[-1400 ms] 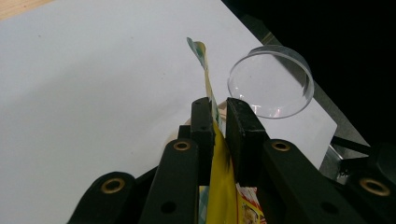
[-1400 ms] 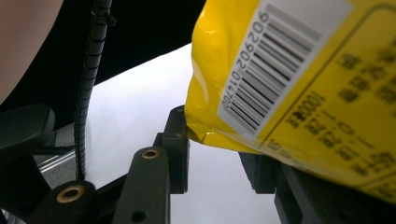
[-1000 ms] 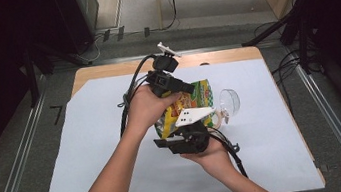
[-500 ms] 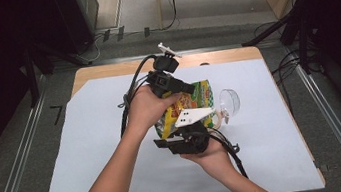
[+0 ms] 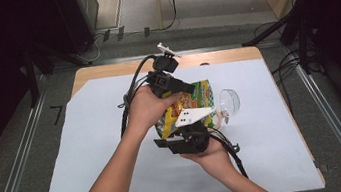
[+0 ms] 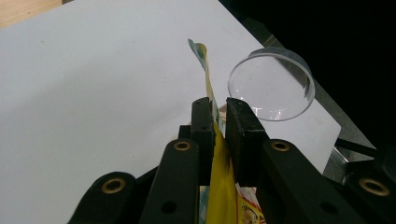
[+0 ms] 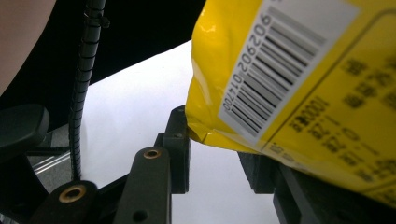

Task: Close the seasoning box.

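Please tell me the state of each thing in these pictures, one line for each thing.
Yellow snack bag: held above the table, pinched at its edge.
Left claw: shut on the bag.
Right claw: jaws apart, bag corner above them; grip unclear.
Clear plastic cup: lying on its side, empty.
White sheet: spread flat over the table.

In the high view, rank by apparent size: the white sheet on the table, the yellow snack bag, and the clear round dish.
1. white sheet, largest by far.
2. yellow snack bag, though hands and grippers cover much of it.
3. clear round dish, smallest as seen, standing on edge beside the bag.
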